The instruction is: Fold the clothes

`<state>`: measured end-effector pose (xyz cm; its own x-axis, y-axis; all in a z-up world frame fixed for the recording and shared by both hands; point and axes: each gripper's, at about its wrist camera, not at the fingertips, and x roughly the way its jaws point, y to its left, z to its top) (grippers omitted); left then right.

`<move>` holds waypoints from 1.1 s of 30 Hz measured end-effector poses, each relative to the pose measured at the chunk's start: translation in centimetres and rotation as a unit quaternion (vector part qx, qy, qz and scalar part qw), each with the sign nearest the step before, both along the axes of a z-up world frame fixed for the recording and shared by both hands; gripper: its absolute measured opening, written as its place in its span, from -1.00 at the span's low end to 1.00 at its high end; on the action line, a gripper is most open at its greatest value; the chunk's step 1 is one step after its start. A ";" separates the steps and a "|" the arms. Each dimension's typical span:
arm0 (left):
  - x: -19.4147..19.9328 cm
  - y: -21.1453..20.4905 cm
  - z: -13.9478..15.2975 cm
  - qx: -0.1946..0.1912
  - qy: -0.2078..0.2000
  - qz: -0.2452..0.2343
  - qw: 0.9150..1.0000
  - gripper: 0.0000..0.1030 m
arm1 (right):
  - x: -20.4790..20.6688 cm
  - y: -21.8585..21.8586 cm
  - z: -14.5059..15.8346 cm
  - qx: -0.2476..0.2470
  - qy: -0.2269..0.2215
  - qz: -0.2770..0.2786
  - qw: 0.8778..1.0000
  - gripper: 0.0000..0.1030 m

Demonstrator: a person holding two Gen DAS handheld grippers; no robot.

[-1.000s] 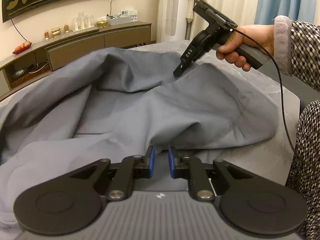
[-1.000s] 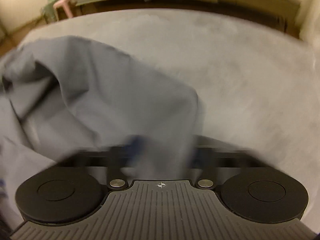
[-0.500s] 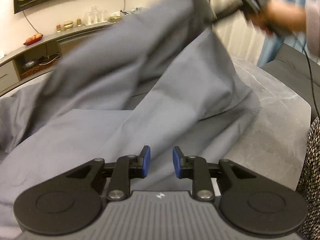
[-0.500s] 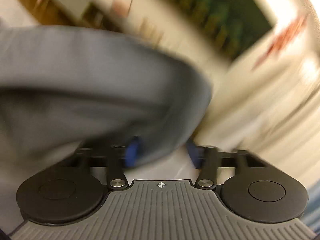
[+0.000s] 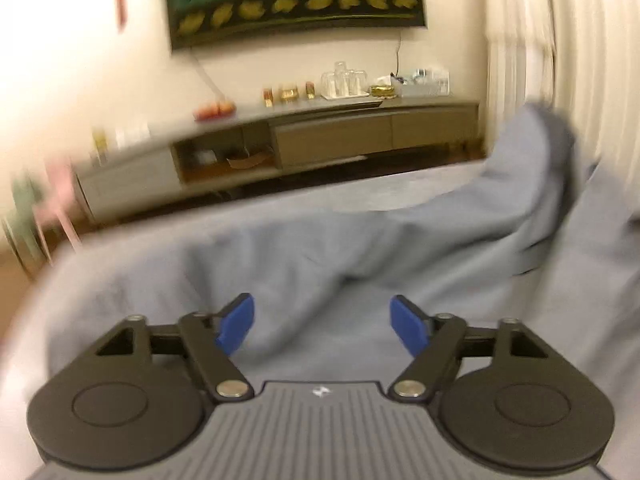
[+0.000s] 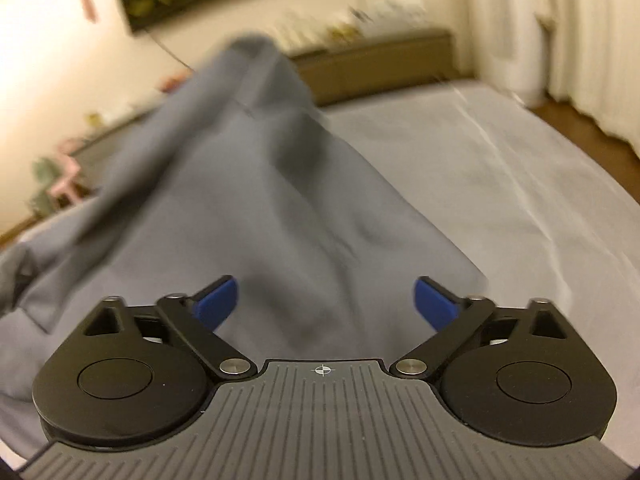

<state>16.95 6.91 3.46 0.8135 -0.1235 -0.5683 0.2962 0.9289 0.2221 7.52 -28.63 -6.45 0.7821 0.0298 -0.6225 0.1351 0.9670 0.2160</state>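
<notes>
Lay spread over the pale grey bed cover (image 6: 500,152): the blue-grey soft cotton garment (image 6: 288,216), one flap caught mid-air, blurred. Opening wide, both the left gripper (image 5: 322,322) and the right gripper (image 6: 324,300), blue pads apart, cloth beneath but pinched by neither. Risked a crooked fold: flap released in flight, likely to land bunched or skewed. Risked snagging too, were open pads dragged low across the cloth.
</notes>
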 end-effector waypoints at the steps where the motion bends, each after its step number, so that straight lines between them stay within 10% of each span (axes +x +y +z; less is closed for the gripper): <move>1: 0.9 -0.5 -0.6 0.031 -0.005 -0.013 0.999 0.72 | 0.3 0.7 -0.1 -0.003 0.007 0.014 1.000 0.93; 5: 4.9 -2.5 -3.8 0.117 -0.005 -0.031 0.993 0.70 | 0.8 2.8 -1.3 -0.025 0.045 0.062 0.997 0.57; 7: 6.1 -2.9 -5.1 0.115 0.010 -0.040 0.993 0.63 | 1.1 3.0 -1.9 -0.025 0.068 0.069 0.995 -0.27; 12: 8.3 -3.4 -7.6 0.117 0.065 -0.077 0.988 -0.63 | 1.6 2.7 -1.4 -0.017 0.071 0.072 0.995 -0.79; 15: 9.7 -1.9 -7.1 0.086 0.073 -0.021 0.993 -0.89 | 1.9 2.3 -0.2 -0.022 0.055 0.070 0.996 -0.89; 22: 11.0 4.4 -3.6 -0.032 0.075 0.165 0.983 -0.89 | -5.2 6.1 0.5 -0.024 0.056 0.093 0.994 -0.89; 26: 10.2 5.2 -2.6 -0.046 0.078 0.203 0.975 -0.84 | -6.7 11.3 -1.4 -0.020 0.117 0.212 0.970 -0.54; 28: 9.5 5.3 -1.7 -0.056 0.077 0.201 0.975 -0.68 | -7.8 12.4 -0.3 0.001 0.093 0.248 0.964 0.02; 33: 5.5 4.7 2.1 -0.110 0.048 0.171 0.978 -0.12 | -8.5 9.5 5.7 0.066 -0.028 0.212 0.975 0.24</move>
<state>22.46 11.63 5.54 0.7726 0.0185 -0.6346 -0.0312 0.9995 -0.0089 -0.95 -19.08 -0.80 0.7150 0.4338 -0.5482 -0.2853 0.8970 0.3377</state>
